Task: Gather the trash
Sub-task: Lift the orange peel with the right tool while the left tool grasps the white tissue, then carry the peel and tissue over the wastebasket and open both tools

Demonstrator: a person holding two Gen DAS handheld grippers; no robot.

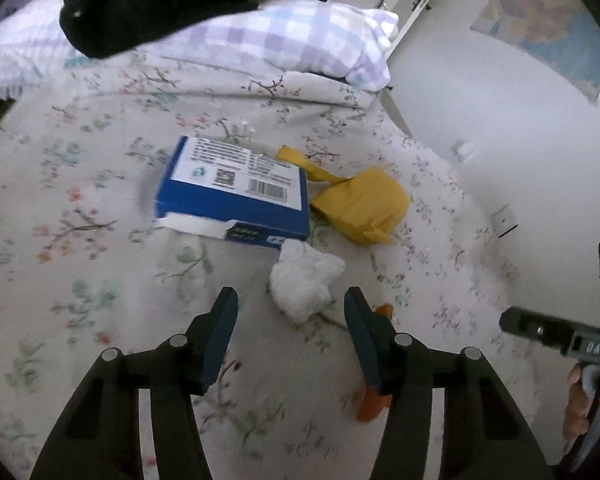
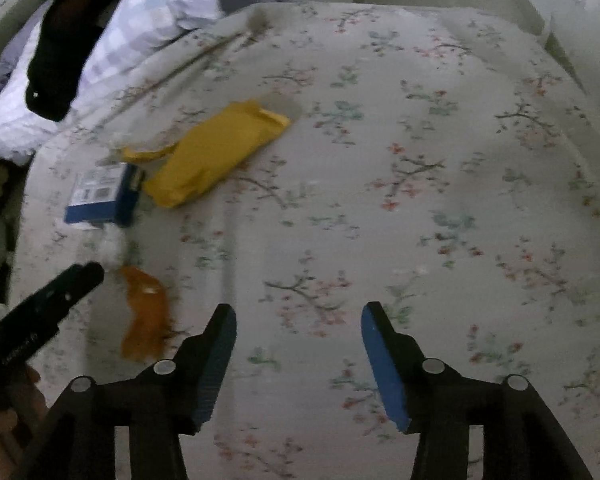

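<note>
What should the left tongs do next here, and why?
Probably ease forward and down to close on the crumpled white tissue. The left tongs are open and empty, and the tissue lies on the bedspread just ahead of the gap, nearer than the blue box.

Open floral bedspread (image 2: 400, 200) lies ahead of the right gripper (image 2: 298, 344) (jaws spread). Ahead of the left gripper (image 1: 290, 320), a crumpled tissue (image 1: 304, 284), blue box (image 1: 236, 188) and yellow packet (image 1: 360, 204) crowd the path.
</note>
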